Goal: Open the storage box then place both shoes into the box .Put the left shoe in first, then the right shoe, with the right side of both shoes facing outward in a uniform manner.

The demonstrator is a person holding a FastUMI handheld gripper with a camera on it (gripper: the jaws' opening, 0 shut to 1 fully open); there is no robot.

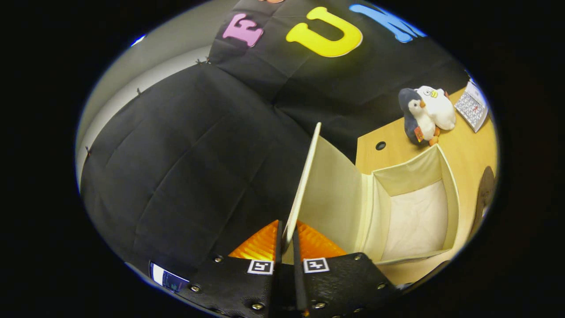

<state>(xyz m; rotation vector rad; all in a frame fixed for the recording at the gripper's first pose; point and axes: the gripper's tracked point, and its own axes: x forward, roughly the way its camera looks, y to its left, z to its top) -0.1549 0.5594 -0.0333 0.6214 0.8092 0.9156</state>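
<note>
1. Gripper view: the gripper (286,247) has its jaws nearly shut, with only a thin gap between them.
2. Both fingers (260,282) press on the lid (326,194) of the storage box (450,198). The thin edge of the lid sits right between them.
3. The lid is cream. It is swung up and stands almost straight, tilted a little, running up and away from the jaws.
4. The storage box is cream cloth and lies open, just past the jaws and off to the right side of the lid.
5. You can see right inside the box. The bottom of it is pale.
6. The lid is joined to the box along the near side wall.
7. The box sits on a light wood worktop (468,150).
8. The worktop has a small round hole (380,145) in it, beyond the box.
9. A penguin plush toy (418,117) sits on the worktop past the box. It is dark and white with orange feet.
10. A white plush toy (441,108) leans just beside the penguin, touching it.
11. A small desk calendar (473,106) stands near the toys, farther out on the worktop.
12. The whole view is tipped, so the worktop looks slanted.
13. A black cloth wall (190,168) hangs behind the lid.
</note>
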